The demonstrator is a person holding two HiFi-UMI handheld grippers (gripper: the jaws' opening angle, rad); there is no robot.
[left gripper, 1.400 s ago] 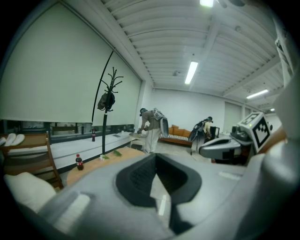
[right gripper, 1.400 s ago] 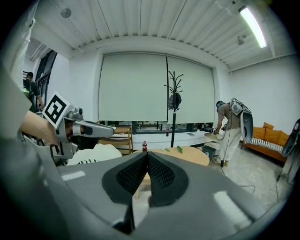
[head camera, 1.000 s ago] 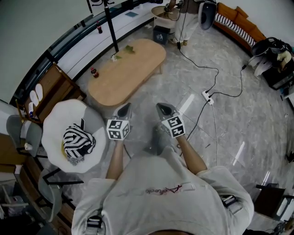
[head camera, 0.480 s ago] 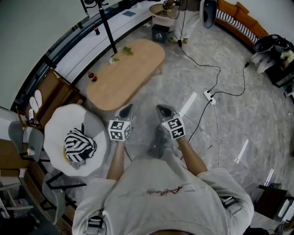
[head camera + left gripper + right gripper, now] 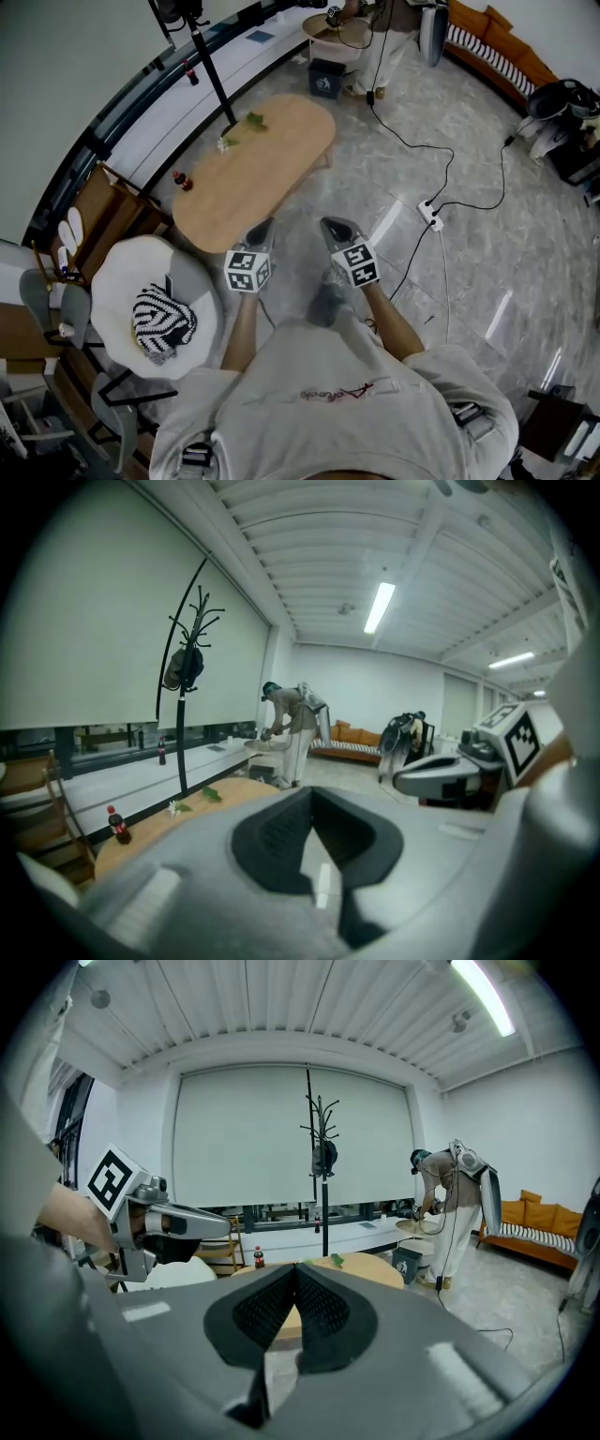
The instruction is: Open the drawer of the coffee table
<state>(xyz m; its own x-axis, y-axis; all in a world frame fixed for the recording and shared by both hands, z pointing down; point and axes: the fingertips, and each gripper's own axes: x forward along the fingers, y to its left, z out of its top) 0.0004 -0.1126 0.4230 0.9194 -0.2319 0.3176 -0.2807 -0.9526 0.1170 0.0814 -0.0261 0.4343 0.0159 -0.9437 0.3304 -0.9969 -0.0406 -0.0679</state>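
Observation:
The oval wooden coffee table (image 5: 253, 173) stands ahead of me on the marble floor; no drawer front shows in any view. My left gripper (image 5: 262, 226) hovers just short of the table's near end, jaws shut and empty. Its own view looks over the shut fingertips (image 5: 312, 797) to the tabletop (image 5: 155, 829) at the left. My right gripper (image 5: 331, 223) is level with it, a little to the right, over the floor beside the table, also shut with nothing in it. The right gripper view shows its closed fingertips (image 5: 294, 1271) with the table (image 5: 367, 1266) behind them.
A cola bottle (image 5: 181, 180) and green leaves (image 5: 254, 121) lie on the table. A coat stand (image 5: 202, 58) rises behind it. A white round chair with a striped cushion (image 5: 161, 315) is at my left. A power strip and cables (image 5: 431, 215) lie on the floor at right. A person (image 5: 292, 726) stands far back.
Both grippers have moved forward together towards the near end of the coffee table, which now lies closer in the head view. Both jaws stayed shut.

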